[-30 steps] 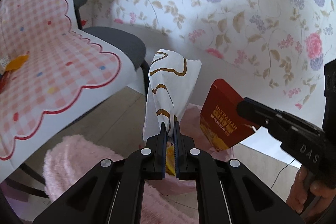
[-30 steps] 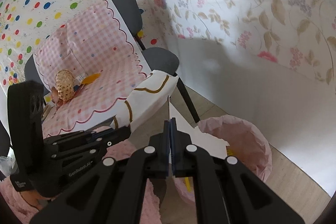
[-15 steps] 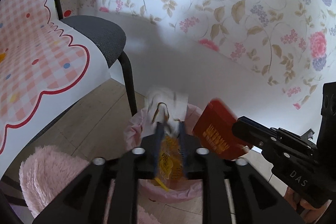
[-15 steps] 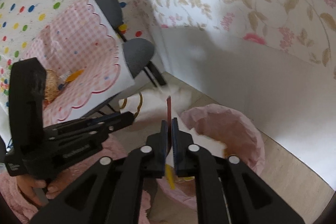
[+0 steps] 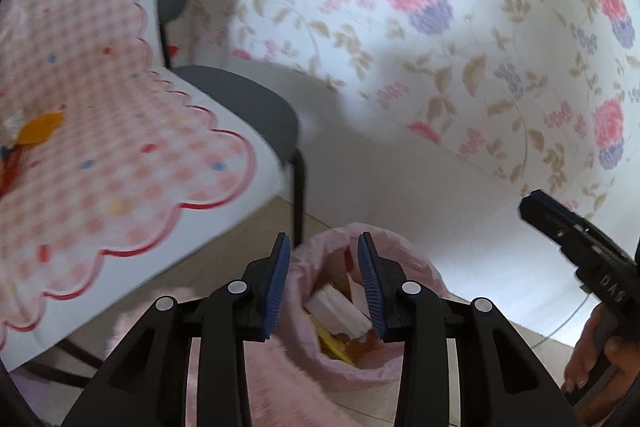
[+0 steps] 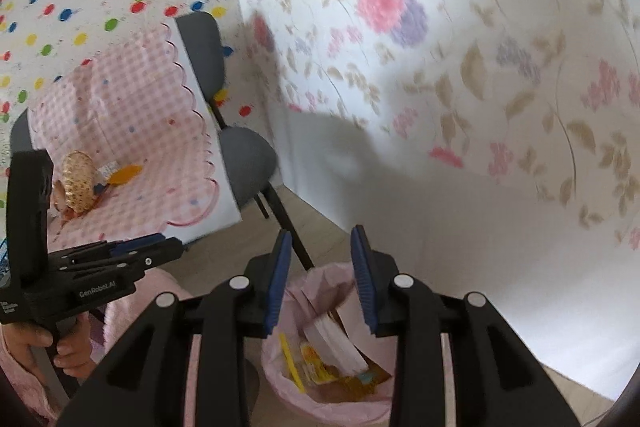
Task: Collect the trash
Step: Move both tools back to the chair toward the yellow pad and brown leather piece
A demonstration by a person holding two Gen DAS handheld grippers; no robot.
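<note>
At the far left, the worktop carries a pink gingham cloth with a scalloped red edge; in the right wrist view a woven golden ball and an orange scrap lie on it. Just beside the cloth's right edge stands a grey chair, its seat tucked partly under the worktop. Below, a fluffy pink rug covers part of the floor, touching the bin's near side.

The left claw is released, blue pads spread wide, with nothing between them. It hangs over the bin, which is lined with a pink bag and stands on the floor near the flowered wall. Inside lie a white paper bag and yellow wrappers.

The right claw is likewise released and holds nothing, poised above the same bin, where the white paper bag rests tilted among yellow and orange scraps.
</note>
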